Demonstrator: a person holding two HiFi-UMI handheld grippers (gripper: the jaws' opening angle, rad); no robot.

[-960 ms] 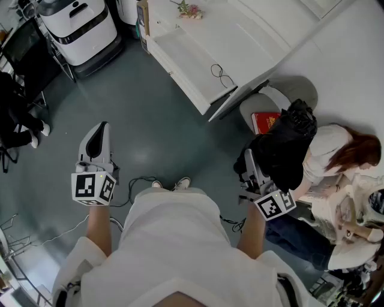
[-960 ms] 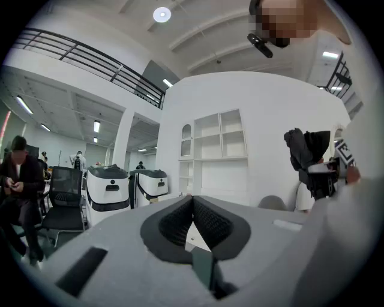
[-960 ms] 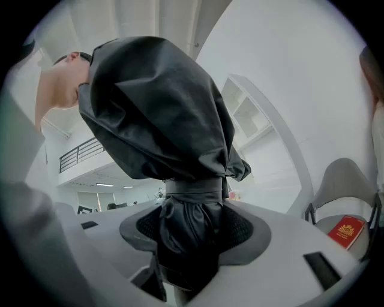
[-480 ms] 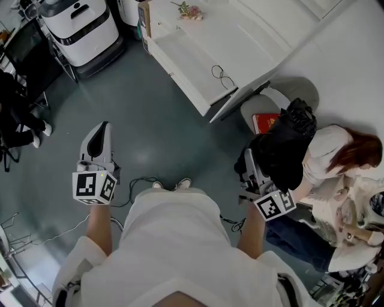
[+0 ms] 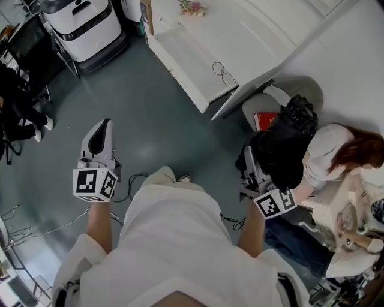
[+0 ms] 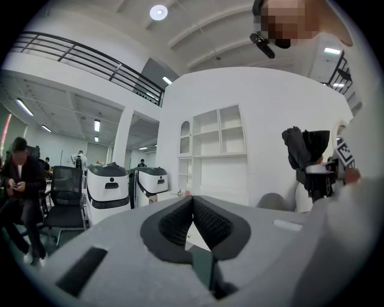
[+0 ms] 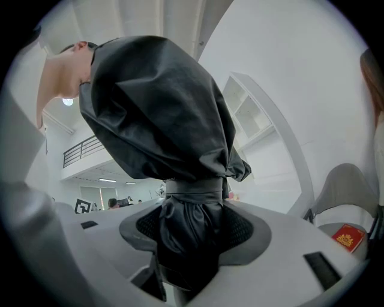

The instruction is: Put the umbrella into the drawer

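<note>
At far left, on the grey-green floor (image 5: 162, 126): one person in dark clothes (image 5: 15, 114), seated.
Beside it, top left: one white wheeled machine with a black band (image 5: 81, 24).
Left of centre: left tongs (image 5: 104, 125), grey-white body, marker cube at the rear, held level over the floor; the jaws are clenched tip to tip on nothing (image 6: 193, 201).
Top centre: long white shallow drawer (image 5: 183, 54), pulled out of white furniture; a thin black looped cord (image 5: 222, 75) lies near its right end; a small pink flower sprig (image 5: 192, 7) sits behind it.
Right of centre: right tongs (image 5: 249, 160), level, grasping a black folded fabric umbrella (image 5: 285, 144). The strapped, bunched cloth (image 7: 162, 108) fills the space between both dark pads (image 7: 243, 228). The umbrella is well apart from the drawer, just beside a grey round seat (image 5: 303, 90).
On that seat: one red booklet (image 5: 266, 121).
Far right: one seated person with reddish hair (image 5: 351, 153).
</note>
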